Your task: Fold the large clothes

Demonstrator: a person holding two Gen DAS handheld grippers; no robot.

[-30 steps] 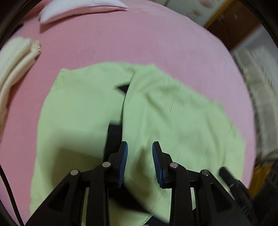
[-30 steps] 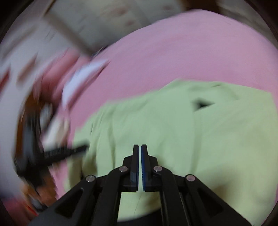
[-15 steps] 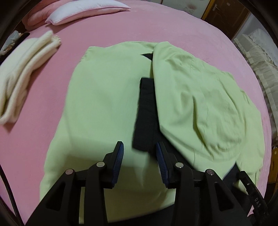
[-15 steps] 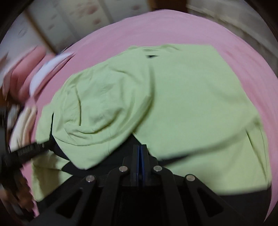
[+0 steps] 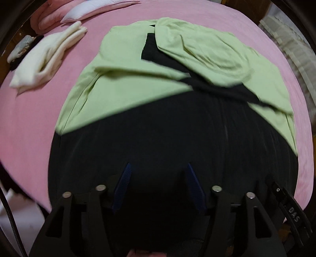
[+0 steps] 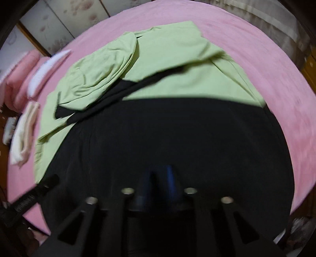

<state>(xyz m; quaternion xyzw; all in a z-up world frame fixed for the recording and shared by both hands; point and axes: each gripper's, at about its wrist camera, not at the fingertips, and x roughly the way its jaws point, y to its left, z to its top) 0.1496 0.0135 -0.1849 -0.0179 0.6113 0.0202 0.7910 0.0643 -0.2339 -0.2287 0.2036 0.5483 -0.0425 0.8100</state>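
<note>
The garment (image 5: 138,93), green with a black lower part, lies spread on the pink bed (image 5: 29,118) beneath both grippers; left gripper (image 5: 158,178) opening wide, nothing between its jaws; right gripper (image 6: 160,178) opening narrowly, likewise empty; folded towel (image 5: 45,59) far left.

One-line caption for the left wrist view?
Left gripper, jaws opening and empty, above a green-and-black garment on a pink bed, folded cream towel alongside.

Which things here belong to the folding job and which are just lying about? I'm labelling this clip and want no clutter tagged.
Part of the job:
- green and black garment, spread on the bed
- left gripper, jaws opening, nothing between them
- right gripper, jaws opening, blurred

Just lying about:
- folded cream cloth
- white pillow
- pink bedsheet
</note>
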